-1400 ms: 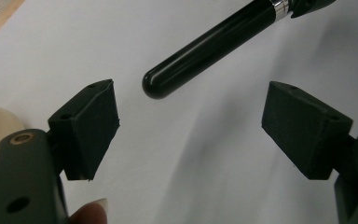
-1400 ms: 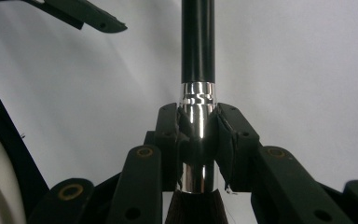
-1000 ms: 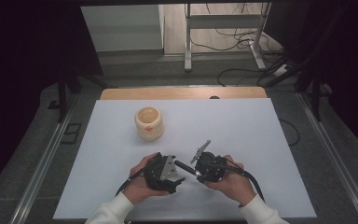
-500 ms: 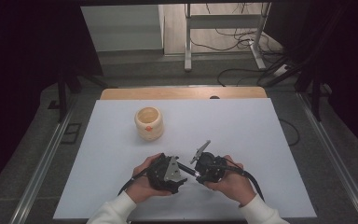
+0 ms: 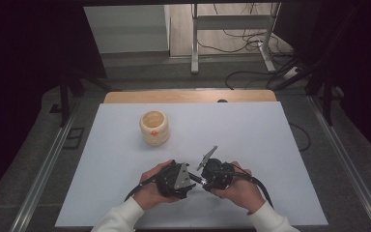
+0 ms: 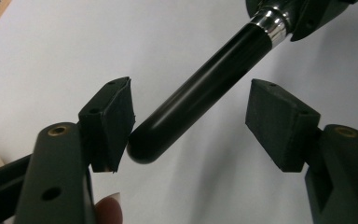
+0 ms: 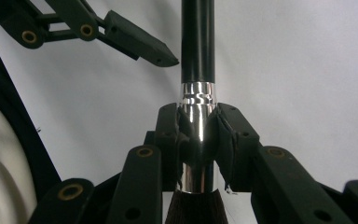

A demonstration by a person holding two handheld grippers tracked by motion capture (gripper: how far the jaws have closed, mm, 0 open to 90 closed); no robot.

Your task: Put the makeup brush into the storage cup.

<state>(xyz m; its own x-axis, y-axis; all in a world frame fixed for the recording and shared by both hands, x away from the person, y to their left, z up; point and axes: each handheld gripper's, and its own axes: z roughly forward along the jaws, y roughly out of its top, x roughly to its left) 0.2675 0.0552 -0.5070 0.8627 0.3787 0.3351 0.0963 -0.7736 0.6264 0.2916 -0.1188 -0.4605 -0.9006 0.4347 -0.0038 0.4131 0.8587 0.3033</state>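
A pale wooden cup stands upright on the white table top, its mouth open to the ceiling and a small orange mark low on its side. It sits left of the table's middle, nearer the far edge than the near one, with bare white surface all round it. Beyond the cup, a light wooden strip runs along the table's far edge. Farther back from the cup, on the grey floor, stands a white metal frame, with dark cables looped near its feet. To the cup's left, off the table, a metal rail runs along the floor.
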